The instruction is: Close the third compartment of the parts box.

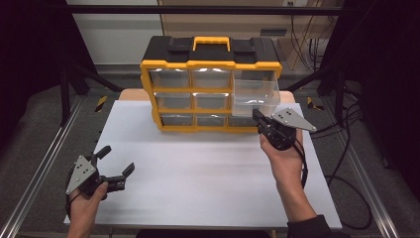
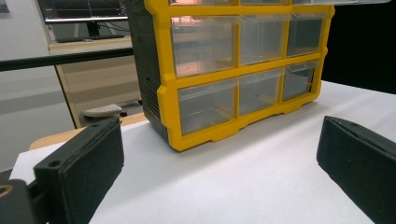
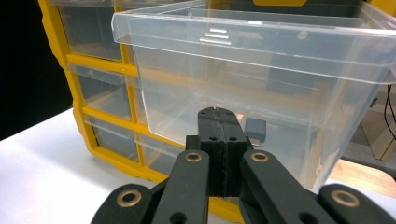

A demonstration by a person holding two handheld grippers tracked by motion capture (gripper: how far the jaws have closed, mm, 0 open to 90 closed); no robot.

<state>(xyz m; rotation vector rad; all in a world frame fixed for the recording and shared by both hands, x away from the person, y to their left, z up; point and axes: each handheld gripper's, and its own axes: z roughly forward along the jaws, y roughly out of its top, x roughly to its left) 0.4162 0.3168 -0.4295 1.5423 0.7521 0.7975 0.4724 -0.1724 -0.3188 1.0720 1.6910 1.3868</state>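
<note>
Right gripper [image 1: 261, 122], jaws closed, sits at the pulled-out clear drawer [image 1: 255, 93] of the organizer [image 1: 210, 64]; next likely slides it; left gripper [image 1: 115, 166] idles open.

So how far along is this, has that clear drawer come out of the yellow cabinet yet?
Partly. The clear drawer at the top right of the yellow cabinet already sticks well out of its slot. In hand: the right gripper is at the drawer's front, fingers pressed together. Left, probably: freeing or emptying it; a small grey item shows through its wall. The left gripper rests open, away from it.
</note>
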